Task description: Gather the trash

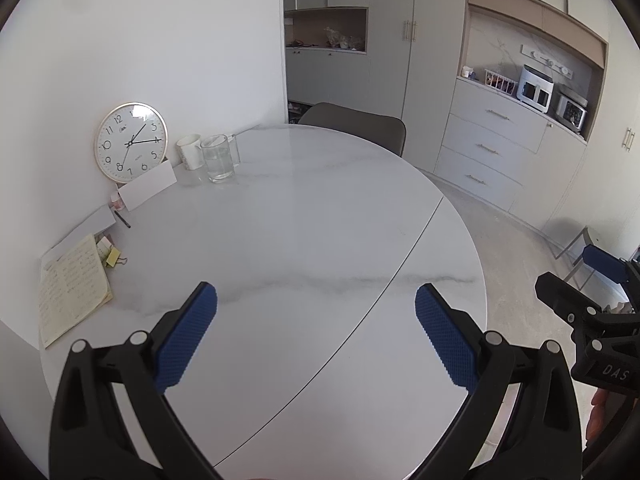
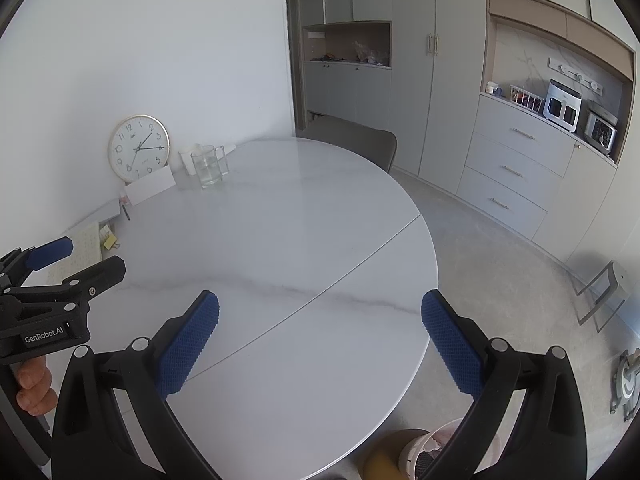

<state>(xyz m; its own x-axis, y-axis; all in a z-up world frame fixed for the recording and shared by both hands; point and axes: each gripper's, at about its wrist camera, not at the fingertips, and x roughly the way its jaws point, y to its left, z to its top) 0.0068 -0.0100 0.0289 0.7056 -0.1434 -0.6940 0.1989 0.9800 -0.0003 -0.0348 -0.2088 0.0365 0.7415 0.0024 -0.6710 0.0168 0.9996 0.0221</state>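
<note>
My left gripper (image 1: pixel 316 300) is open and empty above the near part of the round white marble table (image 1: pixel 304 216). My right gripper (image 2: pixel 320 306) is open and empty above the table's near right part (image 2: pixel 288 220). Each gripper shows at the edge of the other's view: the right one (image 1: pixel 576 276) and the left one (image 2: pixel 84 256). A pale bin (image 2: pixel 436 446) with crumpled stuff inside stands on the floor under the table's near right edge, partly hidden by my right finger. No loose trash shows on the table's middle.
At the table's far left stand a wall clock (image 1: pixel 131 142), a white mug (image 1: pixel 190 152), a glass jug of water (image 1: pixel 218 158), a white card (image 1: pixel 148 190), a pen (image 1: pixel 123 219), a notebook (image 1: pixel 72 288) and sticky notes (image 1: pixel 112 257). A grey chair (image 1: pixel 356 126) is behind. Cabinets line the right.
</note>
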